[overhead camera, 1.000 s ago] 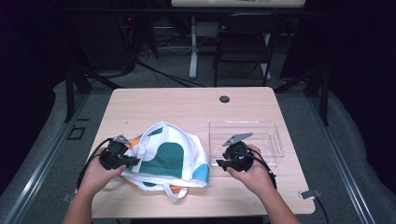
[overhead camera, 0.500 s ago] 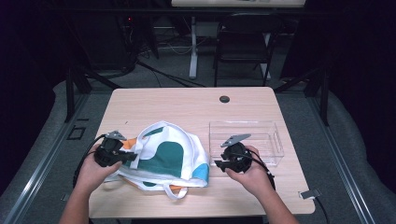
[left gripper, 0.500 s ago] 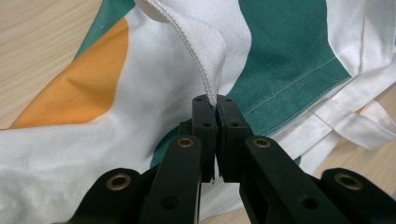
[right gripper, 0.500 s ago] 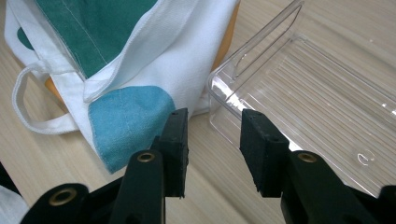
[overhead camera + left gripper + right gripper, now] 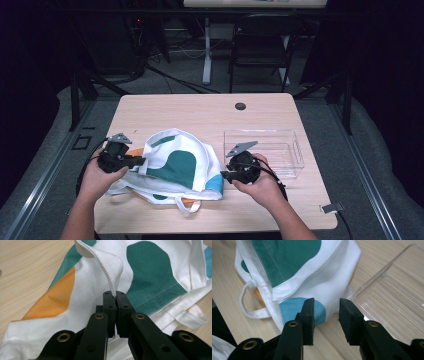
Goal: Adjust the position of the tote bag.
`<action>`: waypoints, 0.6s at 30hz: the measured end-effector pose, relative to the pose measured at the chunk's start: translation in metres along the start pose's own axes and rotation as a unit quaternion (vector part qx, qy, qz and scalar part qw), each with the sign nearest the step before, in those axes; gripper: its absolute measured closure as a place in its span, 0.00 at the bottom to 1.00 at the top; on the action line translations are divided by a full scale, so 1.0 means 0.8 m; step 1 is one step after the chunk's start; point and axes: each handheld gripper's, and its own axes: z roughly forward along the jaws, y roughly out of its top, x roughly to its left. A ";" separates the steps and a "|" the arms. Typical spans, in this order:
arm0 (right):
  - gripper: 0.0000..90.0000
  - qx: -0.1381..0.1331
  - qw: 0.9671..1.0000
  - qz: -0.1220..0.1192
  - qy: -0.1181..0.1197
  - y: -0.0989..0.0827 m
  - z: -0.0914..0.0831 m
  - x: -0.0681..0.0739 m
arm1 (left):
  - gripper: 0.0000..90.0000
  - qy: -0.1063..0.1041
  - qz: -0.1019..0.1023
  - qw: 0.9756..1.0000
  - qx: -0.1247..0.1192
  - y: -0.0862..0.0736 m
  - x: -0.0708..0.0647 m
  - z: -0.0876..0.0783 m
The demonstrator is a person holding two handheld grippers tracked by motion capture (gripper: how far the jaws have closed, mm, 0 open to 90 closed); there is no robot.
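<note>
A white cloth bag (image 5: 175, 165) with green, orange and blue patches lies crumpled on the wooden table (image 5: 200, 115). My left gripper (image 5: 141, 161) is at the bag's left side. In the left gripper view its jaws (image 5: 114, 296) are shut on a fold of the bag's white hem (image 5: 110, 267), which stands up from the tips. My right gripper (image 5: 223, 175) sits at the bag's right corner. Its jaws (image 5: 327, 306) are open and have just been closing a little, with nothing between them. The bag's blue-patched corner (image 5: 294, 310) lies just beyond the tips.
A clear plastic box (image 5: 270, 150) stands empty right of the bag, close behind my right gripper, and its wall (image 5: 392, 297) runs along the right gripper view. A loop handle (image 5: 187, 205) of the bag trails toward the front edge. A cable hole (image 5: 240, 106) is at the back.
My left gripper has risen slightly, and the bag's hem has come up with it. The right hand has stayed in place and its jaws stand a little narrower.
</note>
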 end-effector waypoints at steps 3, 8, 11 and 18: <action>0.73 0.002 1.000 -0.011 0.005 0.009 0.002 0.006 | 0.98 0.002 0.000 1.000 -0.005 0.003 0.002 -0.002; 0.74 0.002 1.000 -0.029 0.010 0.030 0.005 0.018 | 0.98 0.002 -0.003 1.000 -0.011 0.007 0.004 -0.004; 0.74 0.004 0.999 -0.033 0.014 0.034 0.007 0.022 | 0.98 0.004 -0.003 1.000 -0.013 0.009 0.006 -0.004; 0.75 0.017 0.998 -0.056 0.029 0.050 0.025 0.040 | 0.98 0.004 -0.011 1.000 -0.022 0.008 0.013 -0.005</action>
